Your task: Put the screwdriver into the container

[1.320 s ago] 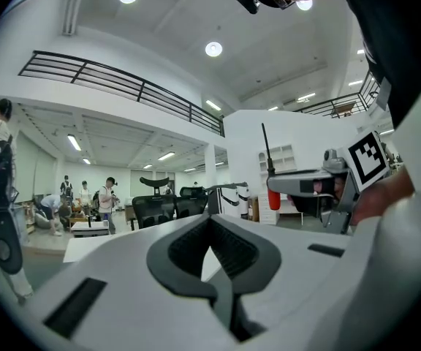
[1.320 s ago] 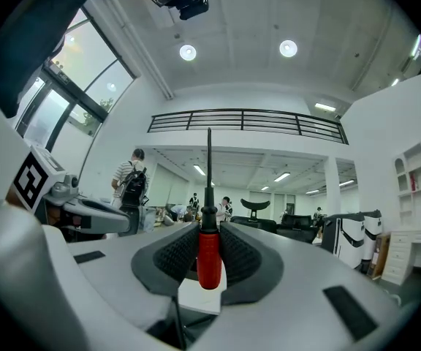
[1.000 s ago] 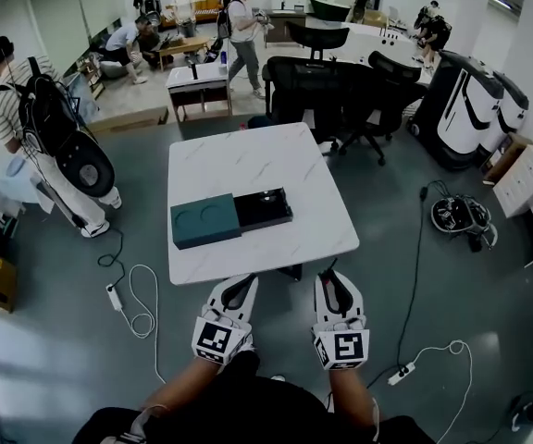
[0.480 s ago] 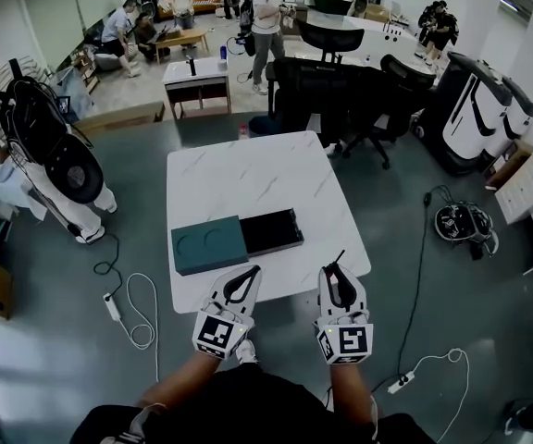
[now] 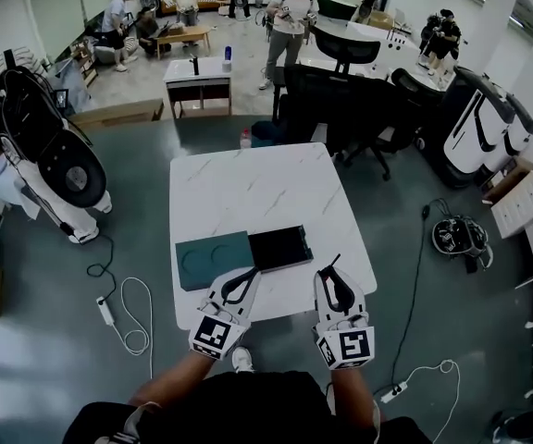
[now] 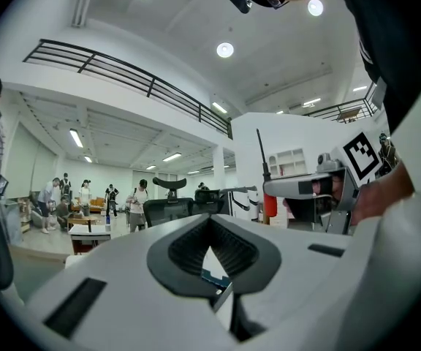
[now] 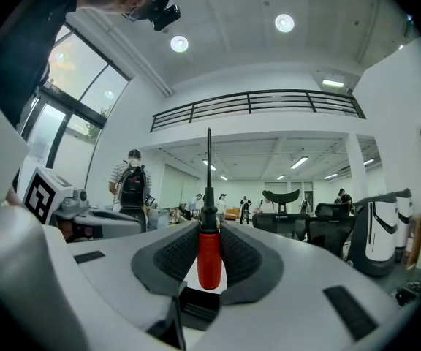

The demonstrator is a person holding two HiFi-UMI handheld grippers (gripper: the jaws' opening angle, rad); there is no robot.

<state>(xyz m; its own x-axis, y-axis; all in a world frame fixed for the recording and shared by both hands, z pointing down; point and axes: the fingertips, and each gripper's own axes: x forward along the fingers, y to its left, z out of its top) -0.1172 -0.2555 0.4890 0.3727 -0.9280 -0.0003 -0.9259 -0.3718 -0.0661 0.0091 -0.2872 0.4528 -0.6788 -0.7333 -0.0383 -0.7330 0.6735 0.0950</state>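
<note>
Screwdriver (image 7: 209, 258): red handle pinched in right gripper (image 7: 209, 227), shaft sticking out past the tips
Left gripper (image 6: 210, 221): jaws together, nothing in them
Container (image 5: 280, 248): just ahead of both grippers

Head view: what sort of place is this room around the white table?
Probably a large open office or lab hall, not a home. Black office chairs stand behind the table, several people stand near desks farther back, and a balcony railing runs above.
</note>
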